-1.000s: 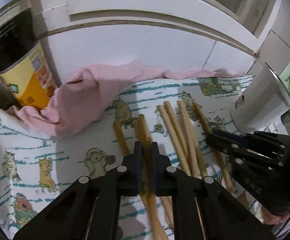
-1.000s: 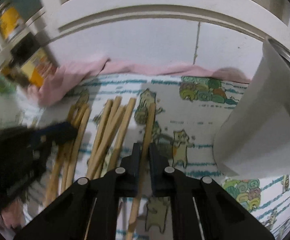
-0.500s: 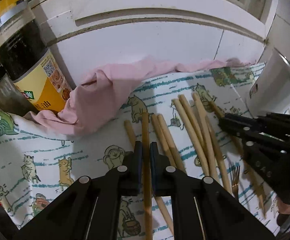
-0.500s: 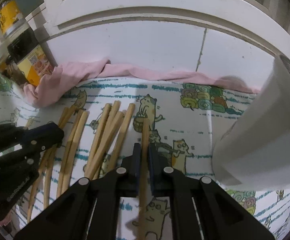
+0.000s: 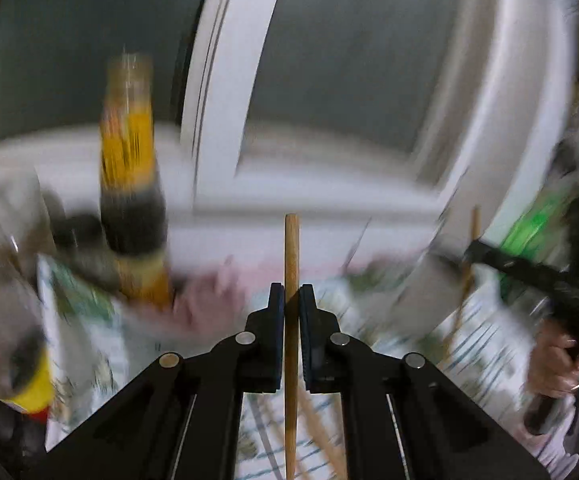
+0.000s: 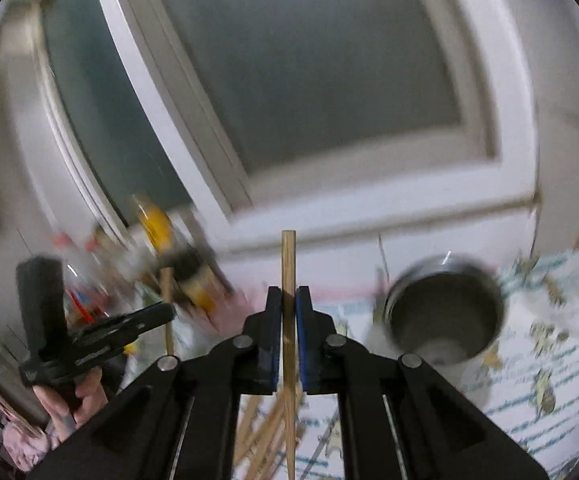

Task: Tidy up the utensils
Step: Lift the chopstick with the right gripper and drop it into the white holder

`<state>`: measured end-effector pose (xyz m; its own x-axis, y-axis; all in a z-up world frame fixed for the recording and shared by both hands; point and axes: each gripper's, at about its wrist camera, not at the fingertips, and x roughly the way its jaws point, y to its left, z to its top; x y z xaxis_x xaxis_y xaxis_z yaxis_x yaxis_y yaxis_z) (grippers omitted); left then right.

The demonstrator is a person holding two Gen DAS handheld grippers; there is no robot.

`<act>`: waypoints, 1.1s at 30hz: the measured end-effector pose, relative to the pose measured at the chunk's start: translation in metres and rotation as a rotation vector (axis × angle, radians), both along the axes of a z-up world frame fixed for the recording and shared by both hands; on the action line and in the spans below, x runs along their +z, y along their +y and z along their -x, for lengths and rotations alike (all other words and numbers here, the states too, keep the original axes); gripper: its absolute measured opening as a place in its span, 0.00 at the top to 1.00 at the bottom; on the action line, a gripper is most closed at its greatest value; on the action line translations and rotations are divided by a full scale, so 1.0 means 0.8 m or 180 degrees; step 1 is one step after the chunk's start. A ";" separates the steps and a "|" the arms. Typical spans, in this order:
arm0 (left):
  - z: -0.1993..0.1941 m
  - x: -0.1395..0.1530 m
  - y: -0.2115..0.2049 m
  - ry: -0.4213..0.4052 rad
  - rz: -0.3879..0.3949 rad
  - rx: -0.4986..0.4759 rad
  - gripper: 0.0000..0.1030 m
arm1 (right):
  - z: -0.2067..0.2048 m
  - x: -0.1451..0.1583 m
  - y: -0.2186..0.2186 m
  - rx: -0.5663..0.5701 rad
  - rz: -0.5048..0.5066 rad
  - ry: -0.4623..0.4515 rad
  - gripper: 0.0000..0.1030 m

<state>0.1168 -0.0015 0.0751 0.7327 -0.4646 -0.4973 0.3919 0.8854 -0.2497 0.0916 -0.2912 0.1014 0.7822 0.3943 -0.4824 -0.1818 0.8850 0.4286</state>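
Right wrist view: the metal cup (image 6: 445, 312) was seen lower right of the right hand-held gripper (image 6: 288, 300), clamped on an upright chopstick (image 6: 288, 264).

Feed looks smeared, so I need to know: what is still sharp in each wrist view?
Left wrist view: left gripper and its round wooden chopstick sharp, yellow-labelled dark bottle motion-smeared. Right wrist view: right gripper and its square-tipped wooden chopstick crisp, steel cup blurred.

Dim indoor light; both views smear with motion blur, the yellow-labelled dark bottle (image 5: 131, 184) streaked, the white window frame (image 6: 193, 92) bent by fisheye, corners black, only near black jaws sharp.
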 end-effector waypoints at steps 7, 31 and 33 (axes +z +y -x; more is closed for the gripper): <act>0.058 0.085 -0.042 -0.1095 0.0490 0.0130 0.94 | 0.048 0.044 -0.041 -0.0544 -0.0118 -0.0826 0.94; -0.058 0.022 -0.224 -0.0567 0.0465 -0.0039 0.94 | -0.003 0.013 -0.118 -0.1438 -0.0184 -0.0663 0.93; -0.064 0.012 -0.221 -0.0459 0.0423 -0.0027 0.94 | -0.019 0.005 -0.112 -0.1367 -0.0111 -0.0492 0.93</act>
